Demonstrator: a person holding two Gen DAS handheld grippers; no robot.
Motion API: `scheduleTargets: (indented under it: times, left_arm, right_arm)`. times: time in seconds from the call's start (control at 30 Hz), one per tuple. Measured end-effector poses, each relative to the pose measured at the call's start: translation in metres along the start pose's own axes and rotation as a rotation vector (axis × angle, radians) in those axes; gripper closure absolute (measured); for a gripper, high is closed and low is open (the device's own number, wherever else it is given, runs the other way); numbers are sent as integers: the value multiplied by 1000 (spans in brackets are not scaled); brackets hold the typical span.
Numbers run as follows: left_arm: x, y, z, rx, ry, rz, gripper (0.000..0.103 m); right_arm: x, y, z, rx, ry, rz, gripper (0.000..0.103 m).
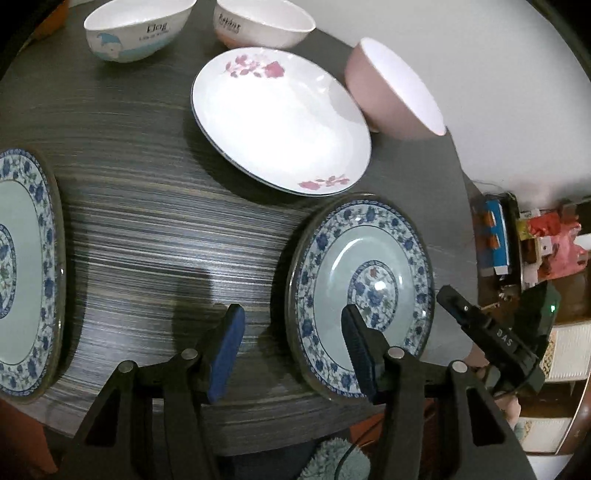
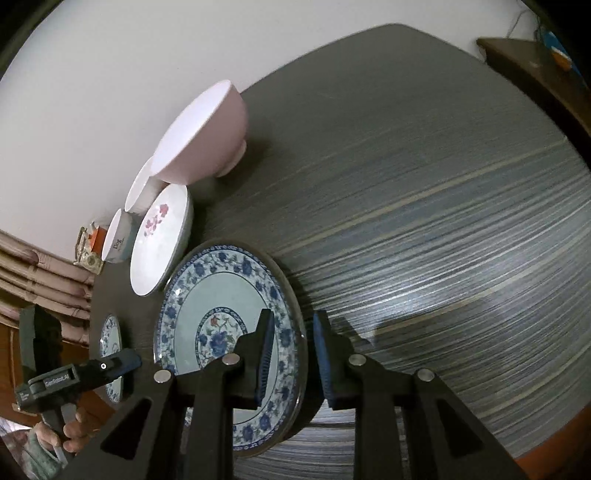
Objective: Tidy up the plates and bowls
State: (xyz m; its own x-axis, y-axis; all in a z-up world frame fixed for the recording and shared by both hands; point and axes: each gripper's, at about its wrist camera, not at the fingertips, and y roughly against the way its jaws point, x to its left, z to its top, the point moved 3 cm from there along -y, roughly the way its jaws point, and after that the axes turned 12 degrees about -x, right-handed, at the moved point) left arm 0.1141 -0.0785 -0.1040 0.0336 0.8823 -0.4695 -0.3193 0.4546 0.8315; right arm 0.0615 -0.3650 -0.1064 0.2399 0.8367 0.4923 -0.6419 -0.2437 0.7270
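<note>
Plates and bowls lie spread over the dark striped table point(image 1: 147, 221), none stacked yet. The sorting looks to be at its first pick.

The right gripper point(image 2: 293, 360) has its jaws a little apart, one pad over the blue-patterned plate point(image 2: 192, 306) and the other outside its rim. The rim runs up through the gap. Neither pad visibly presses on it, so I read this as lining up for an edge pinch rather than a grip. Whether a pad already brushes the rim I cannot tell.

The left gripper point(image 1: 293, 347) also stands apart, and wider. One finger hangs over the same plate's opposite side and the other over bare table. It holds nothing and seems ready to steady or help lift.

This plate lies flat, close to the table's near edge. That suits a pinch from this side, since a flat rim gives little to catch from above. A slip here could send the plate off that edge.

Beyond it, almost touching, lies a white plate with pink flowers point(image 1: 277, 122). A pink bowl point(image 1: 373, 85) stands just beside that, at the wall-side edge. Two more bowls, the Dog bowl point(image 1: 136, 29) and another white bowl point(image 1: 258, 26), stand along the far edge. A second blue-patterned plate point(image 1: 22, 258) lies well apart towards the left edge.

Open striped table between the two blue plates gives a clear lane for carrying one to the other. The right wrist view shows more bare table past the outer finger.
</note>
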Motion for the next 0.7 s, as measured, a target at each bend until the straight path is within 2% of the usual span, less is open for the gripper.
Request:
scheduleTargets:
  times: [0.57,0.7]
  left_arm:
    - [0,-31,-2,64,13,20,75]
    - [-1,-32,-2,66,-1,15,81]
  right_arm:
    - [-3,-14,-4,37,-18,29,82]
    - [-4,-17,-5,45,-25,33,90]
